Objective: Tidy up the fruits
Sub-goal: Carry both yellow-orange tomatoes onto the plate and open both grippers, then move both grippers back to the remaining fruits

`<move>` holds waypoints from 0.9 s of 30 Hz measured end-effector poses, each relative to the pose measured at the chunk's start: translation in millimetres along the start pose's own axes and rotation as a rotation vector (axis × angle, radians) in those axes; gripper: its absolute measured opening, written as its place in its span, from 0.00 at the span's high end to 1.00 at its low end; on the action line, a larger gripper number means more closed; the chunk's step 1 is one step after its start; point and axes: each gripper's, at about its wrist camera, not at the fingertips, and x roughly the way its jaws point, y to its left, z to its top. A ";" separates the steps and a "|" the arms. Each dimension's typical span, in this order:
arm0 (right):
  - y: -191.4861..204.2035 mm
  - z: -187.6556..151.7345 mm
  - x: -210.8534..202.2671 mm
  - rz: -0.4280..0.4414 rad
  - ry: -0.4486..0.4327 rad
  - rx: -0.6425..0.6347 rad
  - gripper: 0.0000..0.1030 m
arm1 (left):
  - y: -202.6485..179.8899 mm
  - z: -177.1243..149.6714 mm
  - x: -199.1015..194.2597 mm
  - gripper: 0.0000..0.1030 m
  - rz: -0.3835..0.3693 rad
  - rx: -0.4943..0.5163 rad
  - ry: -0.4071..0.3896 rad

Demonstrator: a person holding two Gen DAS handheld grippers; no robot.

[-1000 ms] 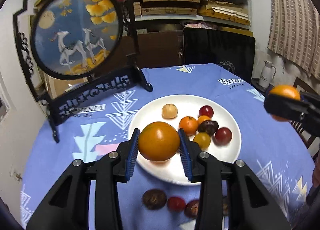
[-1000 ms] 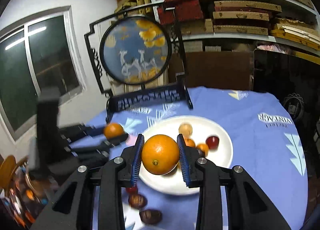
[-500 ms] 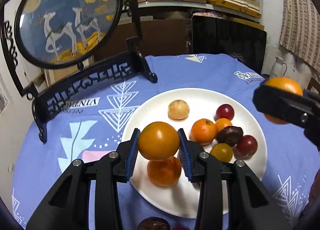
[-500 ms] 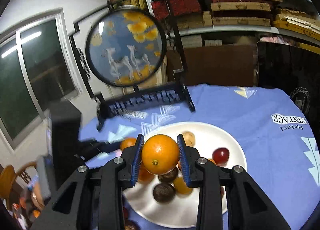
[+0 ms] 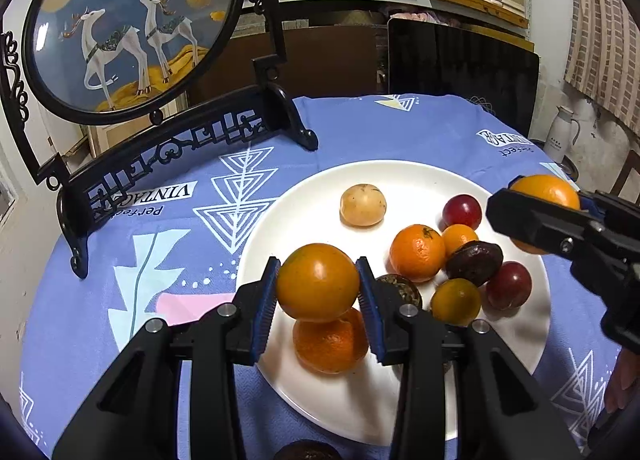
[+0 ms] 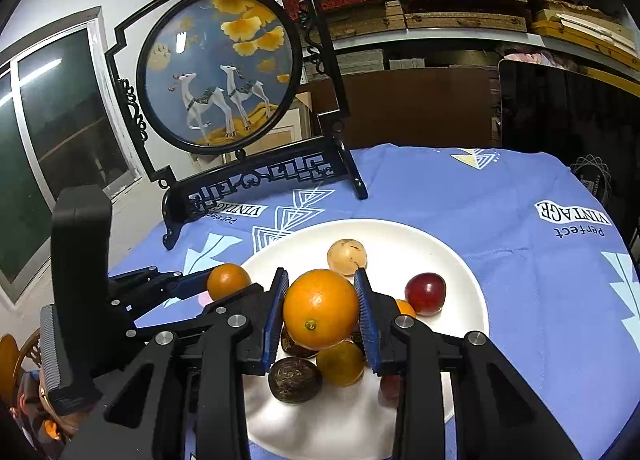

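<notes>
While both grippers grip oranges | plate (image 5: 400, 176) crowded | deer screen (image 5: 132, 24) behind

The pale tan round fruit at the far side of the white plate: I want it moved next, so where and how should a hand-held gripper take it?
Grip the pale tan round fruit across its widest middle, coming from above and the near side. It sits alone on bare white plate, apart from the clustered fruits, so both flanks look free.

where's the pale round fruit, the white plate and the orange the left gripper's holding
pale round fruit (image 5: 363, 205): left wrist view, middle of its top face
white plate (image 5: 320, 196): left wrist view, bare patch near its far rim
orange (image 5: 318, 281): left wrist view, centre, between the left gripper's blue pads
</notes>
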 end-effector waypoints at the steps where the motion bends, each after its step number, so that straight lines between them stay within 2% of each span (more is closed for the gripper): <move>1: -0.6 -0.6 0.9 -0.008 -0.006 0.004 0.67 | -0.3 -0.2 0.6 0.58 0.002 -0.002 -0.004; 2: -1.7 -1.3 2.0 -0.016 -0.015 0.010 0.62 | -0.3 -0.1 0.7 0.51 0.008 -0.003 -0.010; 3: -4.4 -2.7 2.1 -0.004 -0.032 0.026 0.53 | 0.0 0.1 0.3 0.36 0.022 -0.007 -0.016; 4: -7.2 -4.1 0.7 -0.001 -0.053 0.045 0.37 | 0.6 -0.2 -0.8 0.30 0.032 -0.010 -0.027; 17: -5.1 0.5 -9.6 0.014 -0.076 0.049 0.30 | 6.2 1.9 -7.1 0.30 0.043 -0.018 -0.048; 20: 1.7 3.1 -16.0 0.033 -0.071 0.029 0.30 | 10.7 6.2 -20.5 0.28 0.041 -0.031 -0.077; 23: 11.8 1.2 -31.8 0.073 -0.055 0.030 0.27 | 14.1 10.4 -48.3 0.20 0.037 -0.041 -0.130; 24: 13.8 -5.1 -44.5 0.097 -0.072 0.039 0.25 | 12.8 7.8 -61.2 0.14 0.048 -0.016 -0.146; 25: 14.7 -11.7 -53.8 0.121 -0.075 0.038 0.19 | 12.2 3.9 -68.4 0.13 0.057 0.001 -0.158; 26: 14.9 -18.9 -62.6 0.145 -0.066 0.032 0.18 | 11.0 -6.4 -78.5 0.13 0.067 0.025 -0.171; 27: 14.7 -31.0 -73.3 0.166 -0.018 0.000 0.18 | 12.1 -14.0 -84.4 0.13 0.063 0.034 -0.174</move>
